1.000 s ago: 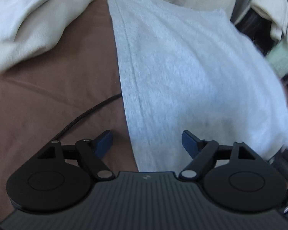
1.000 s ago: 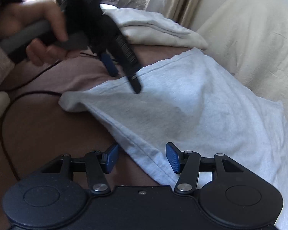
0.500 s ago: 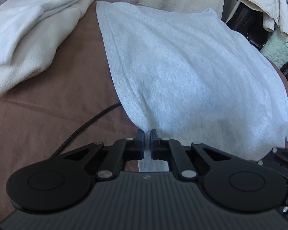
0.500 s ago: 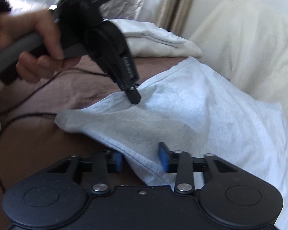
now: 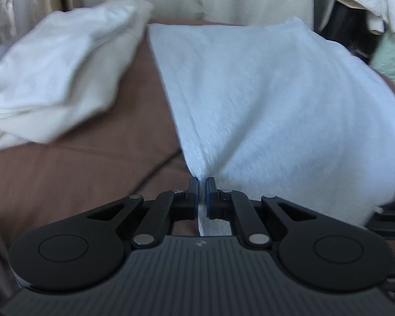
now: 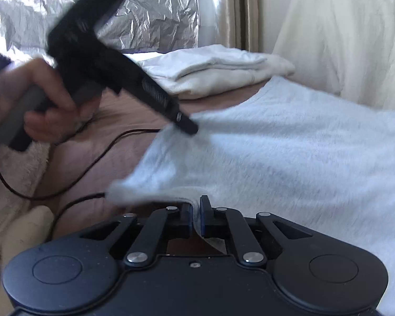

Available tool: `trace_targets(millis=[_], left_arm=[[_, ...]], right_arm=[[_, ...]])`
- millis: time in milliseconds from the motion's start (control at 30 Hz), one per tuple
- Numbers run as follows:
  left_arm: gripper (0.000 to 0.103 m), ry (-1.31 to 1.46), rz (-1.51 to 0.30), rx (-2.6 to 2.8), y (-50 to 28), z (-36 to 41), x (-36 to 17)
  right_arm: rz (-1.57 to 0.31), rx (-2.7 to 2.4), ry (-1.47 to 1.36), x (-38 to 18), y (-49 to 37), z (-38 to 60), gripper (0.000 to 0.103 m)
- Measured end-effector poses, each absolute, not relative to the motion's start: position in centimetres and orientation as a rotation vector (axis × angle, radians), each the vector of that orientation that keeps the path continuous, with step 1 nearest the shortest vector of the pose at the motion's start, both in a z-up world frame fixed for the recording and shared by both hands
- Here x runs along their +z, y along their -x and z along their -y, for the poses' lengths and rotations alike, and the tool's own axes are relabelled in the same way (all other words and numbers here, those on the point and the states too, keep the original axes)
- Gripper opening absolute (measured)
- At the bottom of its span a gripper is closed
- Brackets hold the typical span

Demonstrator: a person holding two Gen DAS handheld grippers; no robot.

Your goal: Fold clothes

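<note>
A pale grey-white garment (image 5: 263,100) lies spread over a brown bed cover (image 5: 79,163). My left gripper (image 5: 202,184) is shut on its near edge, and the cloth rises in a taut peak from the pinch. In the right wrist view the same garment (image 6: 289,152) stretches away to the right. My right gripper (image 6: 196,208) is shut on a hem at its near corner. The left gripper (image 6: 189,129) shows there too, held in a person's hand (image 6: 39,105), its tip pinching the cloth's edge further back.
A folded cream-white stack of clothes (image 5: 55,65) sits at the back left of the bed (image 6: 218,71). Dark cables (image 6: 92,158) run over the brown cover. Cream cushions (image 6: 342,39) back the bed, and hanging clothes (image 5: 376,13) crowd the far right.
Both grippers went from open to shut on the garment's near edge. The left one has lifted its pinch, drawing the cloth up into a peak.
</note>
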State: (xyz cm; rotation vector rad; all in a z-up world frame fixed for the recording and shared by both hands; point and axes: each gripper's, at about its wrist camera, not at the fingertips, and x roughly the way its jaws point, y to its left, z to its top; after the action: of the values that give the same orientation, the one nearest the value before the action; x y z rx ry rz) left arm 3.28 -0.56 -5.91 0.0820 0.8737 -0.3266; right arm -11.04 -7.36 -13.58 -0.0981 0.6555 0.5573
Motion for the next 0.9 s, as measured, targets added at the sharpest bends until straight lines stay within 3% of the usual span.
trace_targets(millis=[133, 367, 500, 733, 800, 867, 900], left_arm=[[0.004, -0.109, -0.750, -0.349, -1.4, 0.8, -2.9], [0.002, -0.202, -0.750, -0.301, -1.0, 1.1, -3.6], [0.002, -0.121, -0.738, -0.321, -1.1, 0.1, -2.6], [0.000, -0.164, -0.753, -0.310, -1.3, 1.3, -3.7], [0.000, -0.177, -0.753, -0.307, -1.4, 1.6, -3.9], [0.000, -0.190, -0.753, -0.304, -1.5, 2.0, -4.2], [0.001, -0.196, -0.754, -0.303, -1.5, 2.2, -4.3]], right_arm=[[-0.631, 0.558, 0.123, -13.0, 12.0, 6.6, 0.008], [-0.649, 0.587, 0.025, -12.4, 11.4, 7.6, 0.007], [-0.607, 0.644, -0.029, -10.8, 12.4, 7.9, 0.007], [-0.782, 0.664, -0.019, -14.0, 10.7, 6.6, 0.007], [-0.830, 0.691, -0.049, -13.5, 9.9, 7.0, 0.013], [-0.834, 0.736, -0.076, -11.7, 10.0, 8.3, 0.029], [-0.832, 0.760, -0.088, -10.7, 10.2, 9.0, 0.032]])
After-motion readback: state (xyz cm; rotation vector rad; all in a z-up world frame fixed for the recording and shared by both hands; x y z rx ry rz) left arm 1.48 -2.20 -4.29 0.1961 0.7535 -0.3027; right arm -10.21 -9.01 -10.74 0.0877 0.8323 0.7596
